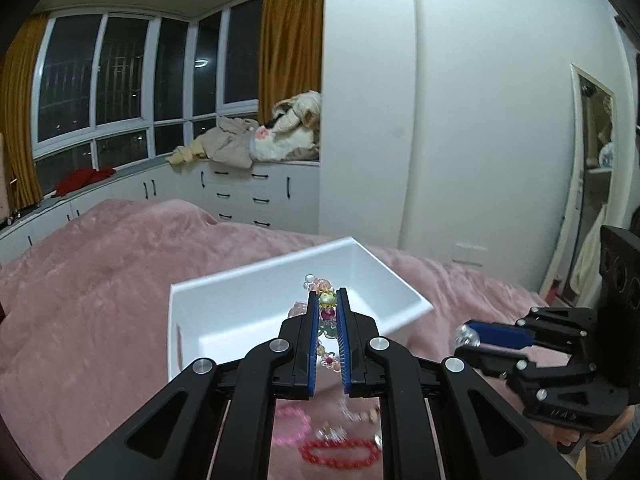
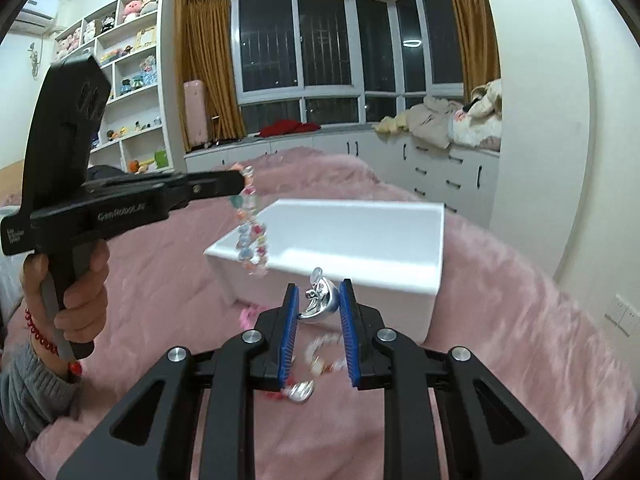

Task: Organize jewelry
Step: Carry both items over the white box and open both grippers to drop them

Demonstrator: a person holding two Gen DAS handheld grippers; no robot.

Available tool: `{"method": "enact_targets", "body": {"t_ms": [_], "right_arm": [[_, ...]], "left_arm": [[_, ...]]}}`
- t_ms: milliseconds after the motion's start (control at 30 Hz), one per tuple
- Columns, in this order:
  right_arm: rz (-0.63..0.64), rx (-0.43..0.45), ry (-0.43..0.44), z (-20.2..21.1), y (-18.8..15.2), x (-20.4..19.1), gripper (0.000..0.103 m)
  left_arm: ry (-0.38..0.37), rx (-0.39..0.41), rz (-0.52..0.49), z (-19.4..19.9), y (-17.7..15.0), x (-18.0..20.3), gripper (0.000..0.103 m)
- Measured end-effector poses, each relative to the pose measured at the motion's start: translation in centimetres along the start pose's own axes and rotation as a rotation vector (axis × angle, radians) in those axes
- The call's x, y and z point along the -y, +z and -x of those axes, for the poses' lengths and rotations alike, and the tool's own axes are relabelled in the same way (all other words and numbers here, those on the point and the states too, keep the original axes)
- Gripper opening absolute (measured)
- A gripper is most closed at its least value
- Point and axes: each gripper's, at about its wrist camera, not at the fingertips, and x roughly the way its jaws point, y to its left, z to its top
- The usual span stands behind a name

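Note:
A white open box [image 1: 384, 280] [image 2: 400, 220] sits on the pink bed. My left gripper [image 1: 329, 300] is shut on a colourful beaded bracelet [image 1: 326, 312], which dangles in the air just before the box in the right wrist view [image 2: 252, 236]. My right gripper [image 2: 318, 292] is shut on a silver moon-shaped ornament [image 2: 320, 300], held above the blanket in front of the box; it shows at the right in the left wrist view [image 1: 467, 335]. On the blanket lie a red bead bracelet [image 1: 340, 454], a pink bracelet [image 1: 292, 426] and small silver pieces [image 2: 302, 392].
The pink blanket [image 1: 100, 280] covers the bed all around the box. White drawers [image 2: 440, 168] and a window seat with clothes stand behind. A white wall and a mirror [image 1: 592, 168] are at the right.

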Motion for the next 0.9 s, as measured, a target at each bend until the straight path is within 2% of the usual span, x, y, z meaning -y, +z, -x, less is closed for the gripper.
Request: {"method": "enact_targets", "body": {"t_ms": [133,333,567,733,900], "right_arm": [[-0.019,0.011,-0.013,-1.8,2.5,1.4,0.021],[-0.056,0.003,-0.029,-6.1,4.5,2.8,0.021],[-0.093,-0.068,-0.069,-11.8,3.6,4.6,0.021],[-0.059,-0.105,-0.068,-13.9,3.0,4.2,0.021],[-0.023,-0.138,-0.082,-16.3,2.8,3.9,0.021]], "left_arm": [[0.025,0.004,0.019,-0.7,1.2,-1.6,0.014],[0.060,-0.004,0.040,-2.2,1.4,-3.7,0.014],[0.098,-0.070,0.071,-6.2,-0.7,-6.2,0.014],[0.126,-0.119,0.095,-9.1,-2.8,-8.2,0.014],[0.135,-0.135,0.111,-10.4,-3.8,-9.5,0.014]]}}
